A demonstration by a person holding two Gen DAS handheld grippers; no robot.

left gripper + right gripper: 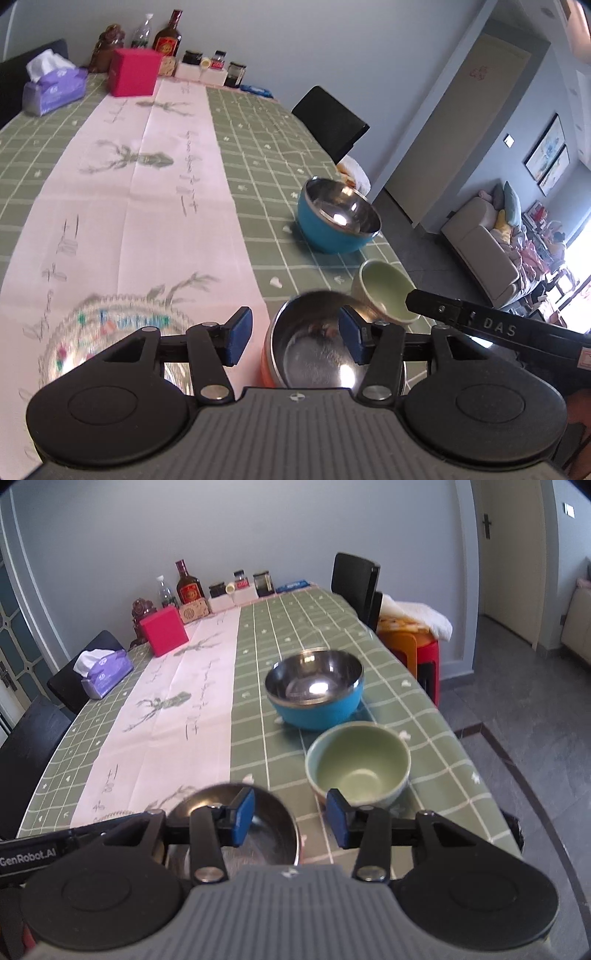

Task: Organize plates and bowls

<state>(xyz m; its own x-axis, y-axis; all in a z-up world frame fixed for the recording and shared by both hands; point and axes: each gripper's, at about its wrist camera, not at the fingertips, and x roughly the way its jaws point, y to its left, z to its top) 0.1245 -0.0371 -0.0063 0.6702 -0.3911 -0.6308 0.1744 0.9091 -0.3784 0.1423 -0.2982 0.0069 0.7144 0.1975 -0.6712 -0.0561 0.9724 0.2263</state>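
3 bowls sit upright and empty at the table's right edge: a blue steel-lined bowl at 12 o'clock, a pale green bowl just below it. An orange steel-lined bowl lies at 7 o'clock of the green one, with a patterned glass plate at its 9 o'clock.

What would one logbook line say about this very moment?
left gripper: jaws open, empty | right gripper: jaws open, empty | orange bowl, green bowl, blue bowl: apart on table, unstacked
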